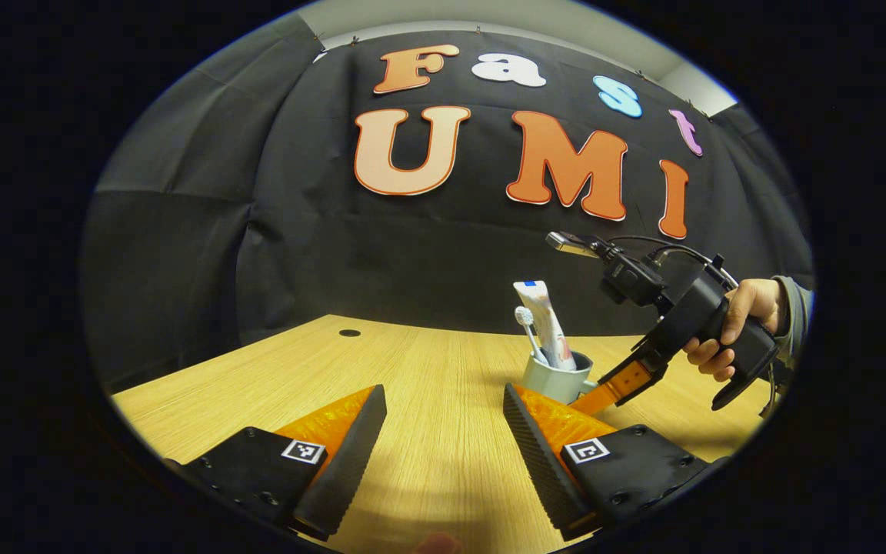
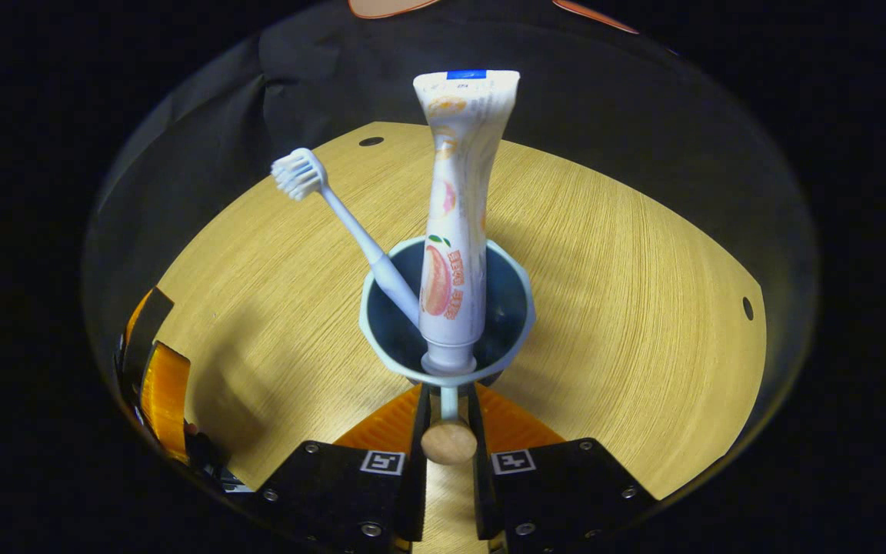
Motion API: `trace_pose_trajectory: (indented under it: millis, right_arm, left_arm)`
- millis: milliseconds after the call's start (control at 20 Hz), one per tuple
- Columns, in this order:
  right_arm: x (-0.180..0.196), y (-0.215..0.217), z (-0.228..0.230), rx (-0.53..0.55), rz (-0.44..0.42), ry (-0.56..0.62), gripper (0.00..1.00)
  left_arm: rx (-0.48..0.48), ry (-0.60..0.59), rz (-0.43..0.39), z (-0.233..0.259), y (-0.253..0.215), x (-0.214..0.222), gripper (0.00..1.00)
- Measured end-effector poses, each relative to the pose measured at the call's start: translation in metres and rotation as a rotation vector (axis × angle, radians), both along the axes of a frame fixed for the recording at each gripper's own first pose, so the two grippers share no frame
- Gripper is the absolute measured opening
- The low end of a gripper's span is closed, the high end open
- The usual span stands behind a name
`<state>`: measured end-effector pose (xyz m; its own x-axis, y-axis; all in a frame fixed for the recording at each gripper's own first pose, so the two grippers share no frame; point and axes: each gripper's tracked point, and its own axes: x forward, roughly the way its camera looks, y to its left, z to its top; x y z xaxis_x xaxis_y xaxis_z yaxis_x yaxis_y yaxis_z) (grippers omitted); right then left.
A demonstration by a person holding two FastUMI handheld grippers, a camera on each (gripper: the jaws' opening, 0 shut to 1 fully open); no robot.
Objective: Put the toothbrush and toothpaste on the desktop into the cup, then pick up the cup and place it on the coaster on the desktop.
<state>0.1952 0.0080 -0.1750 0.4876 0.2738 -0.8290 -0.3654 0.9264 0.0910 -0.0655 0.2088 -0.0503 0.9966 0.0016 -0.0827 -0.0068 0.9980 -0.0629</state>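
Cup [image 2: 447, 308] upright on the wooden bench [image 2: 643, 292], toothpaste [image 2: 458, 208] standing in it cap down, toothbrush [image 2: 335, 208] leaning beside it, bristles up. Right gripper [image 2: 447, 431] has its fingers clamped on the cup's handle [image 2: 448, 404], at the near rim. Left gripper [image 1: 443, 431] hangs low over bare bench, fingers wide apart, the cup [image 1: 554, 377] just beyond its right finger.

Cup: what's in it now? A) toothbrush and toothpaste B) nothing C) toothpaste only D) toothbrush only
A: in the right gripper view the toothbrush and the toothpaste both stand in the cup, whose handle sits between the right tool's fingers.
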Motion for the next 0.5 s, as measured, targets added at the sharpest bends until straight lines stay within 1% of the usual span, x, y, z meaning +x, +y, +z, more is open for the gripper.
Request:
trace_pose_trajectory:
  millis: [150,300,400,500]
  right_arm:
    - [0.005,0.003,0.010,0.060,-0.004,-0.025,0.30]
    - [0.003,0.000,0.035,0.113,0.000,-0.076,0.30]
    - [0.003,-0.005,0.046,0.120,0.006,-0.129,0.31]
    - [0.000,-0.012,0.055,0.114,0.019,-0.188,0.37]
  left_arm:
    - [0.002,0.006,-0.002,0.002,-0.003,0.001,0.97]
    - [0.011,-0.002,0.001,0.007,-0.006,0.003,0.97]
    - [0.017,-0.003,0.002,0.010,-0.008,0.004,0.97]
    - [0.023,-0.004,0.003,0.012,-0.011,0.005,0.97]
